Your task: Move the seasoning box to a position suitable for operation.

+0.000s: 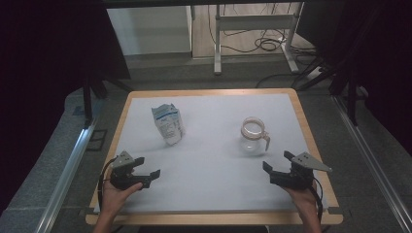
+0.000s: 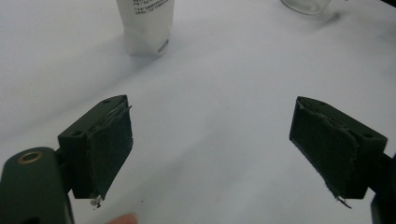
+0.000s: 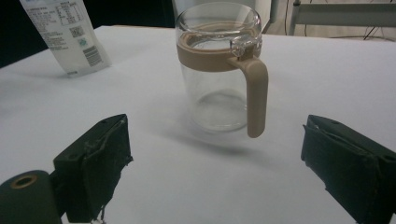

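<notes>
Pouch (image 2: 145, 23) top cut off, glass jug (image 2: 306, 5) barely visible, jaws apart

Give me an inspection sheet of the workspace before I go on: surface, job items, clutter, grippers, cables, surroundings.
Surface: white sheet on a wood-edged table, no spills seen.
Job's things: white printed pouch standing upright at the left; glass jug with a tan collar and handle at the right, upright, looks empty.
Clutter: nothing seen.
Grippers: left gripper open, near the front left edge, holding nothing; right gripper open, near the front right, aimed at the jug, apart from it.
Cables: one trails from each gripper; a tangle of loose black cables lies on the floor beyond the table.
Surroundings: white desk frame behind; dark curtains at both sides.
</notes>
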